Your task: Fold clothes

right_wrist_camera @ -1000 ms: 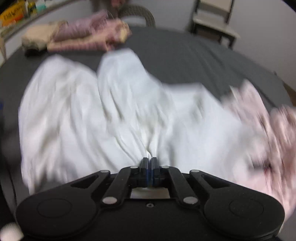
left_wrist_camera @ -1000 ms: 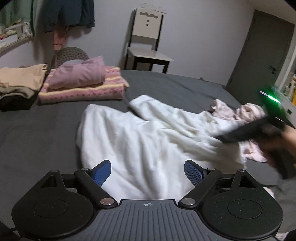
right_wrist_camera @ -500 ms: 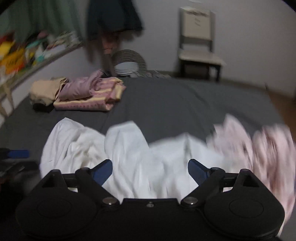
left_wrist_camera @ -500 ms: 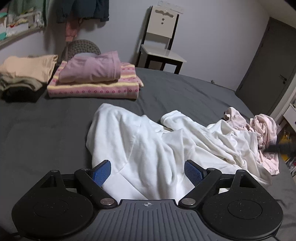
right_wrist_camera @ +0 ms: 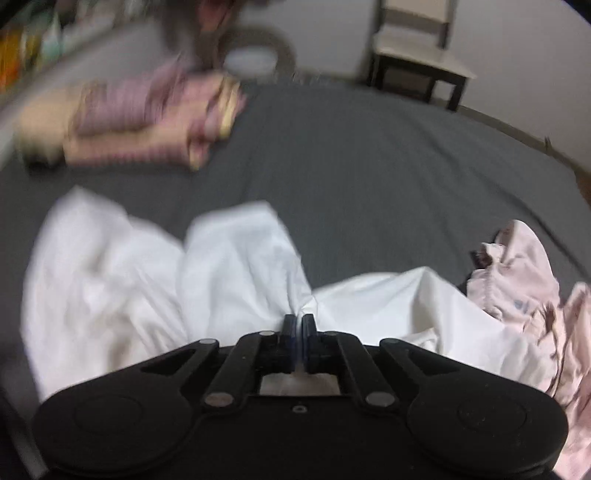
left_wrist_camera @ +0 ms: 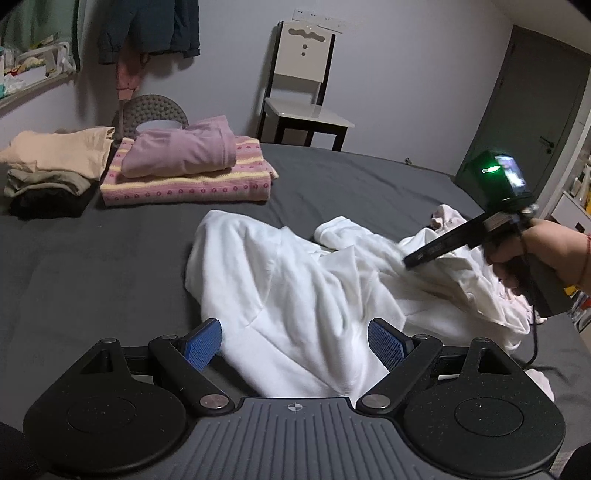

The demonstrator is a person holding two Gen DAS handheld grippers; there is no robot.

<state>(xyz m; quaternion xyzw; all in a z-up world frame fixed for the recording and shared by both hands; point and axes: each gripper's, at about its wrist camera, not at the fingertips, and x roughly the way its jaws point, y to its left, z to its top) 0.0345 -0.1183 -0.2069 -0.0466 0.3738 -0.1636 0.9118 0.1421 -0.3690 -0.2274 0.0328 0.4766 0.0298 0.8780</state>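
**White garment bunched, one claw on it**

Left claw (left_wrist_camera: pixel 293 339) – jaws spread wide, blue pads empty, hovering over the near edge of the white garment (left_wrist_camera: pixel 295 288). Nothing gripped. Ahead of it and off to its left, at the far side of the bed (left_wrist_camera: pixel 92 273), sit the finished stacks: a beige and dark pile (left_wrist_camera: pixel 55 170), then a pink striped blanket (left_wrist_camera: pixel 184 184) with a mauve folded piece (left_wrist_camera: pixel 181 149) on top.

The white garment lies directly in front of the left claw, rumpled, one sleeve-like lobe thrown forward, not yet flat.

Right claw (right_wrist_camera: pixel 298 334) – jaws pinched together on a fold of the white garment, cloth gathered into a peak at the tips. From the left view it comes in from the right, held in a hand (left_wrist_camera: pixel 532 254). Right-wrist view is motion-blurred, so how much cloth is in the pinch I cannot tell.

Risks, as judged:
- The pinch looks like a mid-panel bunch, not a hem or corner – a pull from there would likely drag the garment into a rope instead of spreading it.
- A pale pink garment (right_wrist_camera: pixel 517 280) lies just right of the right claw, touching or partly under the white one; it could get dragged along.
- The left claw holds nothing, so the cloth can slide on the sheet.

Surface and room: dark grey sheet, smooth. Beyond the claws, a chair (left_wrist_camera: pixel 303 85) against the wall, clothes hanging (left_wrist_camera: pixel 147 33) at far left, a grey door (left_wrist_camera: pixel 524 107) at far right.
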